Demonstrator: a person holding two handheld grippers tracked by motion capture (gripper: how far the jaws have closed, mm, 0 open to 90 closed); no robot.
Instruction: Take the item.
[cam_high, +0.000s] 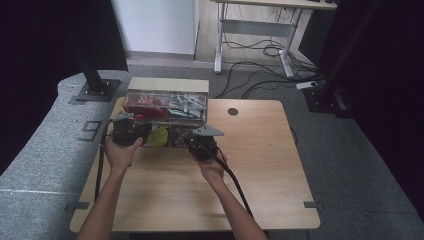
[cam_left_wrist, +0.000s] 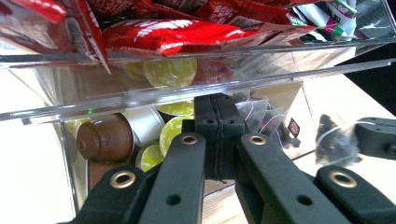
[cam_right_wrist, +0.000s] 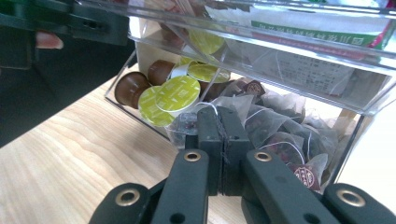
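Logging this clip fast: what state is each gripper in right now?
Left gripper: closed, jaws pressed together, holding nothing, at the clear organizer box.
Right gripper: closed, holding nothing, facing the tea bags.

Closed tool (cam_left_wrist: 218, 116) before coffee capsules (cam_left_wrist: 140, 140)

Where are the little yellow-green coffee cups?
The yellow-green coffee capsules sit in the clear organizer's lower drawer, its left side in the high view, beside brown capsules and left of the tea bags.
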